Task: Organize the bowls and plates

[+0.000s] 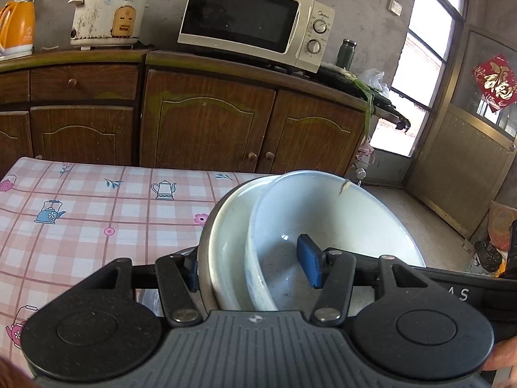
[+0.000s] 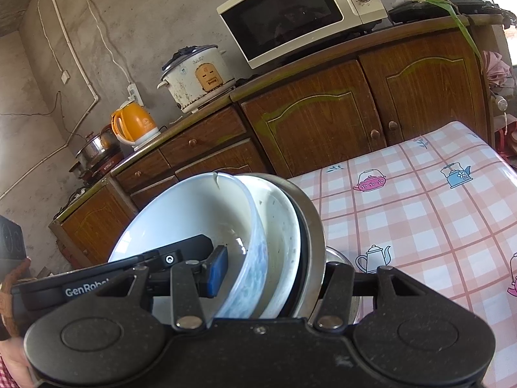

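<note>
We hold a nested stack of bowls (image 1: 290, 226) tilted on edge above the counter (image 1: 80, 210), both grippers' jaws clamped across its rims; the loose inner bowl (image 2: 194, 220) could slide out.

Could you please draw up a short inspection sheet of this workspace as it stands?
Surface: table with pink checked teapot-print cloth.
Job's things: nested stack of bowls, held on edge; outermost looks metal.
Clutter: nothing seen on the visible cloth.
Grippers: left hand-held gripper and right hand-held gripper both clamp the stack's rims from opposite sides.
Cables: white wires on the wall.
Surroundings: wooden cabinets, microwave, rice cooker, orange kettle.
</note>
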